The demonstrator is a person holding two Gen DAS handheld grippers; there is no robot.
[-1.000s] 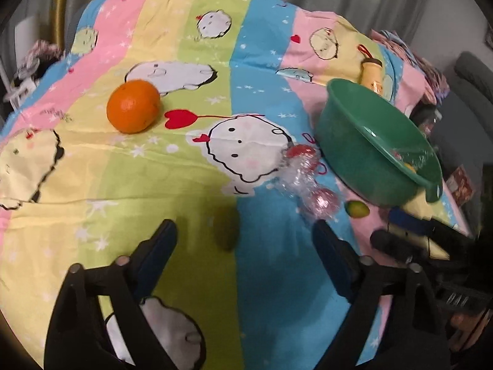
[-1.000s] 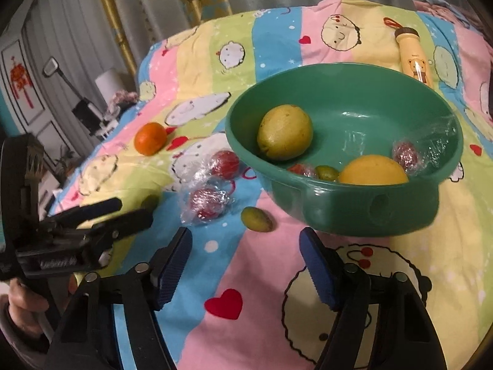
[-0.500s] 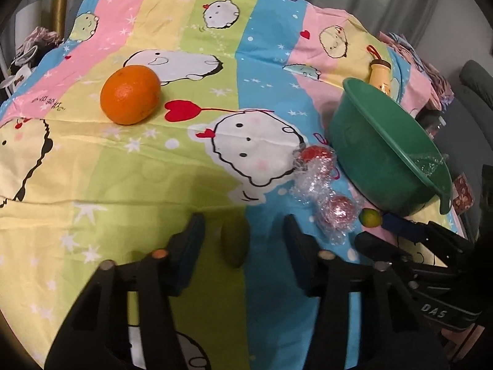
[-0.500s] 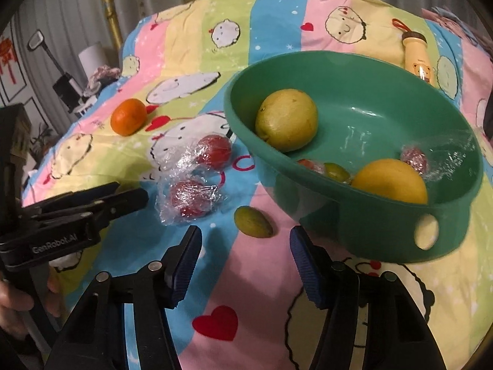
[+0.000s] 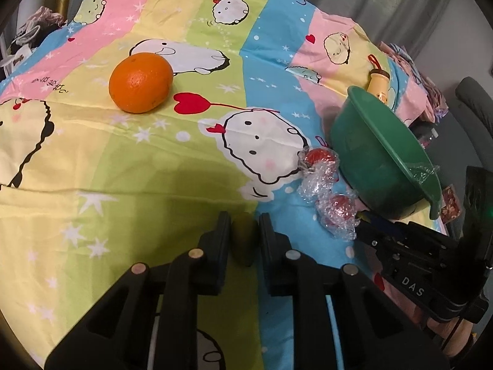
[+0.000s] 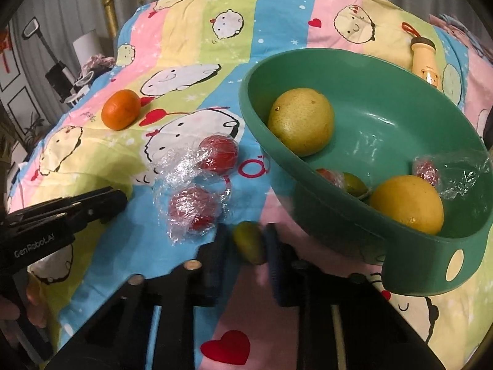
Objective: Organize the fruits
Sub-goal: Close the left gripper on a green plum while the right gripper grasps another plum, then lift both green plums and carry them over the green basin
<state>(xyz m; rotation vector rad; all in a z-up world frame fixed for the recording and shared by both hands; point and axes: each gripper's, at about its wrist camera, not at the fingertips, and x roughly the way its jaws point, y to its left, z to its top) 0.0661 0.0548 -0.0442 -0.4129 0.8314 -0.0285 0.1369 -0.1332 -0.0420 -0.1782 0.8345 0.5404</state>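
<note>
Left wrist view: left gripper (image 5: 243, 237), wide a second ago, now clamped on a small green fruit (image 5: 243, 242) lying on the bedsheet (image 5: 129, 166). Right gripper (image 6: 248, 243) likewise closed on its own small green fruit (image 6: 249, 242), beside the green basin (image 6: 456, 259). Both picks secured; lifting to basin judged next.

One orange (image 6: 120, 109), two yellow citrus fruits (image 6: 301, 122), four small green fruits (image 6: 249, 242), four plastic-wrapped red fruits (image 6: 192, 210), one green bowl (image 6: 400, 123), one small bottle (image 6: 425, 60).
</note>
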